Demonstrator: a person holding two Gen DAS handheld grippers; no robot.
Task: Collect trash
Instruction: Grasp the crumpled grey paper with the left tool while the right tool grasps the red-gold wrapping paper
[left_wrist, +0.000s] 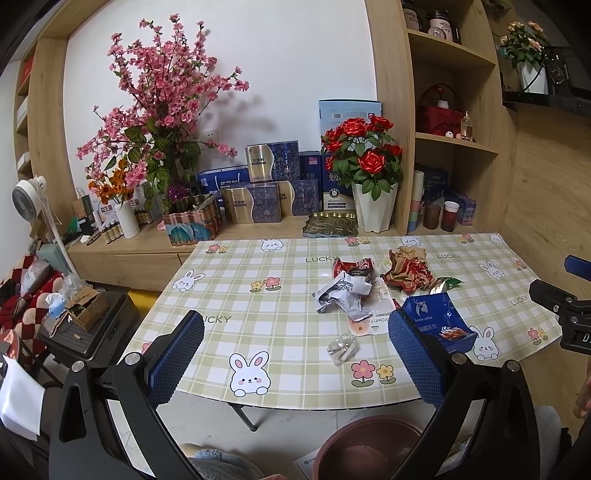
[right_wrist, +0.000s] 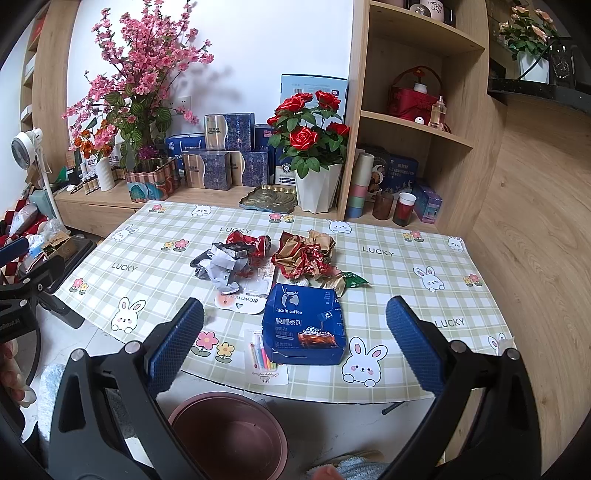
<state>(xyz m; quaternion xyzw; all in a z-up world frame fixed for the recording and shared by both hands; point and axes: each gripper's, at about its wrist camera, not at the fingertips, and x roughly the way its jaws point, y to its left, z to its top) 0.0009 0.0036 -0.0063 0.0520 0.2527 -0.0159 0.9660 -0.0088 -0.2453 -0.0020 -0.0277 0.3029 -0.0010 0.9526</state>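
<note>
Trash (right_wrist: 280, 266) sprawls mid-table; blue coffee box (right_wrist: 304, 326) lies lengthwise toward the camera; both grippers' fingers (right_wrist: 177, 345) wide.

Left gripper (left_wrist: 295, 354) wide open, nothing btwn pads. Ahead of it, lower-middle of frame, bare checked tablecloth (left_wrist: 258, 314) w/ only a small clear wrapper (left_wrist: 341, 349) in the way. Centre-right crowded: grey crumpled paper (left_wrist: 343, 295), red-gold foil wad (left_wrist: 406, 273), blue coffee box (left_wrist: 439, 325) touching the right pad.

Right gripper (right_wrist: 294, 350) also wide open; the coffee box (right_wrist: 304, 326) and a flat pen pack (right_wrist: 264, 358) sit btwn its pads. Right of frame: tablecloth free. Frame bottom: brown bin (right_wrist: 229, 435) under table edge, mouth open. Far edge blocked by rose pot (right_wrist: 317, 188) and gift boxes (right_wrist: 221, 162).
</note>
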